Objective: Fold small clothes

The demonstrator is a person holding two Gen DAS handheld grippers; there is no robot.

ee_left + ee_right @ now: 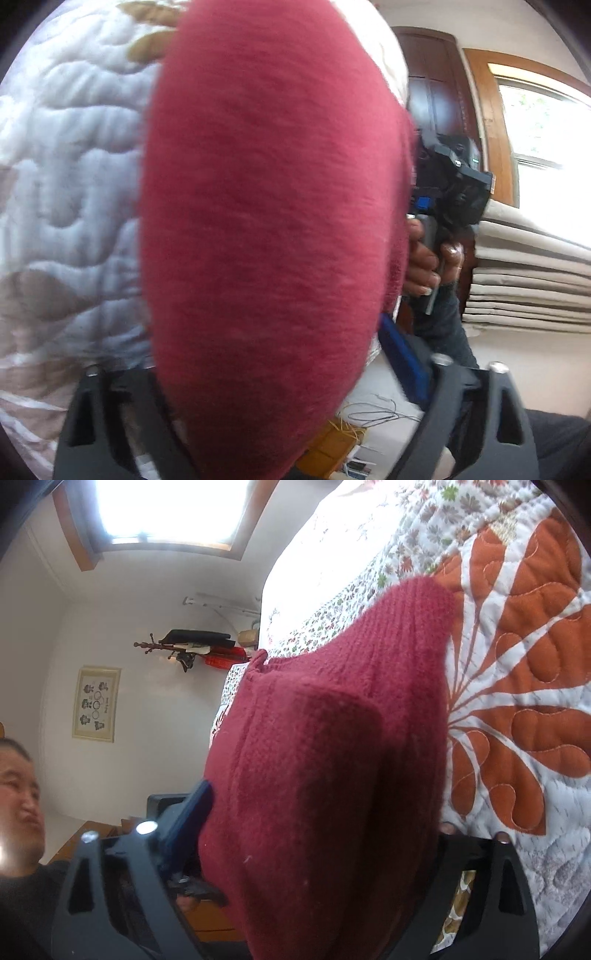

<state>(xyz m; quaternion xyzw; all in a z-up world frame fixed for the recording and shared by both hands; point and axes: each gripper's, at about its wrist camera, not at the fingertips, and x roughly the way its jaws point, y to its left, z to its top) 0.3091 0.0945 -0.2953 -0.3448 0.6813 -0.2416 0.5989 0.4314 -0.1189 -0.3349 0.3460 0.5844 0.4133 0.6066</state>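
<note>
We are holding a red knit [266,229] up in the air between both grippers, over a quilt [66,166] that is lying behind it on the far left of the left wrist view. Our left gripper [266,417] is reaching into the cloth, which is draping over and between its fingers, so we cannot tell how wide the jaws are standing, only that the knit is hanging from it. Moving rightward in that view, we are seeing the right gripper [458,184] held in a hand [428,258] just past the knit's edge, with a stack of folded fabric [532,273] and a window [546,122] beyond. In the right wrist view, the room wall and a framed picture [96,703] are sitting on the left, a blue finger pad [188,823] is pressing the near edge of the knit [325,775] in the middle, and the flowered quilt [517,701] is spreading on the right; here too the cloth is hiding the jaw gap. We are judging the risks from here: the thick knit could be slipping from a shallow pinch, and one layer rather than both could be caught, so the fold would be landing crooked. Since the cloth is blocking both cameras, we could also be laying it down off the quilt's flat part.
</note>
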